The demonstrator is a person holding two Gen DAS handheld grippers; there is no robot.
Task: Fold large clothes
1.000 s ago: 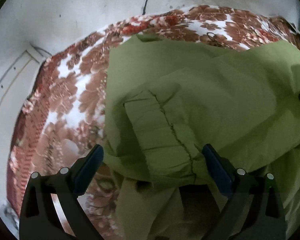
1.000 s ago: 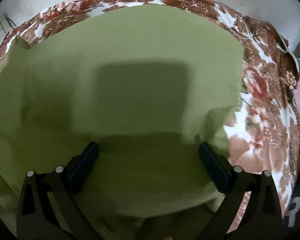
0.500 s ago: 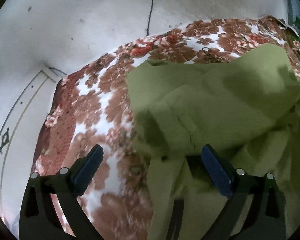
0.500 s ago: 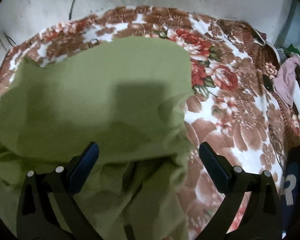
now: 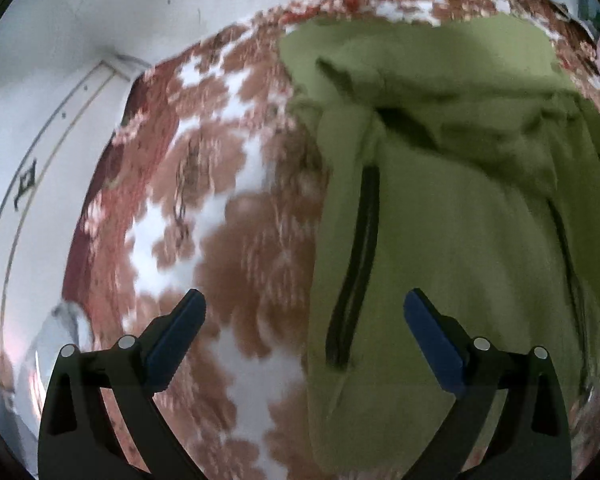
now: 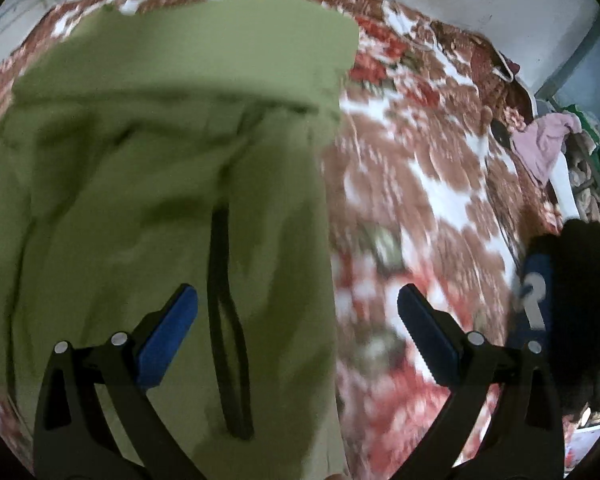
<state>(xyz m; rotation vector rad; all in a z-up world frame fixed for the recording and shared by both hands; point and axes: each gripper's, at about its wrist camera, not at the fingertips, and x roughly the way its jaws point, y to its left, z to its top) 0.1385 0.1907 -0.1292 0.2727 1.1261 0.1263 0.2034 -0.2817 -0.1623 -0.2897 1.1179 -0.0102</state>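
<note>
A large olive-green garment [image 5: 452, 208] lies on a floral bedspread [image 5: 204, 216]; its far part is folded over toward me, and a dark zip pocket [image 5: 356, 264] shows on the near panel. My left gripper [image 5: 302, 332] hangs open above the garment's left edge, holding nothing. In the right wrist view the same garment [image 6: 152, 168] fills the left half, with a dark zip pocket [image 6: 224, 320] near its right edge. My right gripper [image 6: 296, 328] is open over that right edge, empty. Both views are motion-blurred.
The brown, red and white bedspread [image 6: 412, 200] stretches out on both sides of the garment. A pale wall and door panel [image 5: 32, 132] stand at the left. Pink clothing [image 6: 540, 144] and a dark blue object [image 6: 536, 280] sit at the bed's right side.
Both grippers pulled back toward me and apart from the fold. The folded-over edge now lies farther away, and the near panel with its zip pockets has come into view.
</note>
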